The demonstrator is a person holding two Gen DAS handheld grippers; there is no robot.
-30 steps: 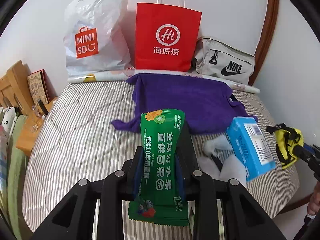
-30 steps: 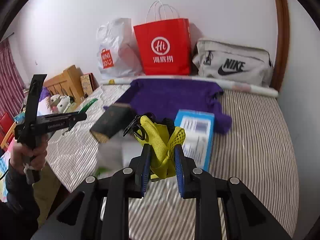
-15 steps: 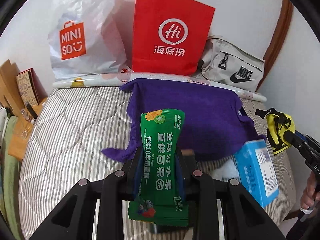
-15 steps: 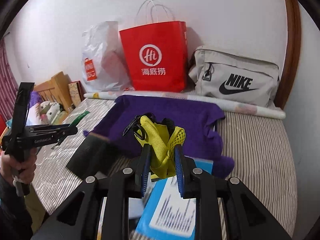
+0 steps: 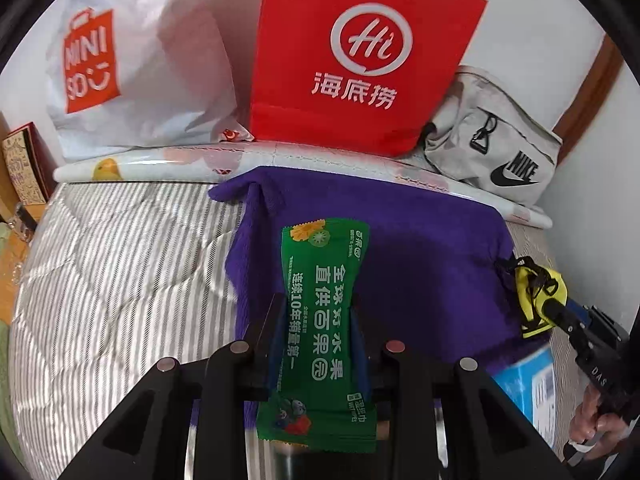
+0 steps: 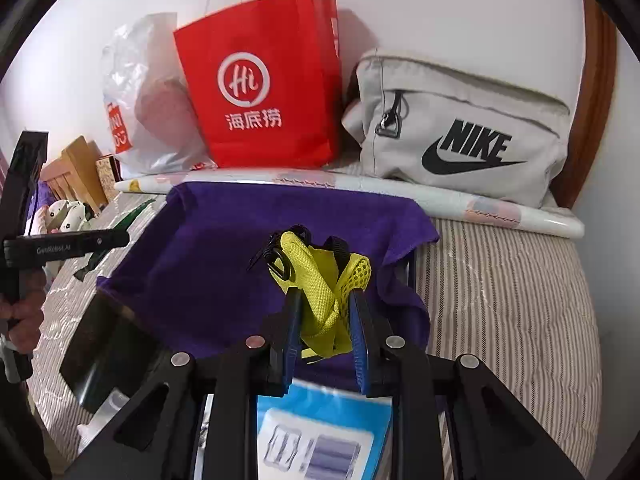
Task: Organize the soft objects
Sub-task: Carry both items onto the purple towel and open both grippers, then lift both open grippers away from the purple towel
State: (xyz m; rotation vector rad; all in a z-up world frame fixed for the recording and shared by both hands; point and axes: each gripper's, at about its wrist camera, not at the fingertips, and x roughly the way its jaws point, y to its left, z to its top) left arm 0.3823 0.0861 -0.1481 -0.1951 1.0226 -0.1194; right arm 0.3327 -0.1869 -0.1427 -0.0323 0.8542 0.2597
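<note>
We see the green wet-wipes pack (image 5: 322,332) clamped upright in our left hand-held gripper (image 5: 318,344), above the purple towel (image 5: 420,264) spread on the striped bed (image 5: 120,264). Our right hand-held gripper (image 6: 325,332) pinches a yellow mesh pouch (image 6: 320,280) over the same towel — a blue box (image 6: 320,432) lies just below it. Behind stand a red Haidilao paper bag (image 5: 360,52), a white Miniso bag (image 5: 140,60) and a grey Nike bag (image 6: 460,132).

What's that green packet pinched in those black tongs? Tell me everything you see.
The green packet is a flat, glossy plastic wrapper with white Chinese lettering, fruit pictures at both ends and crimped seals. It stands upright, clamped around its middle by the left gripper, hanging above the purple cloth. Only the fingers touch it.
</note>
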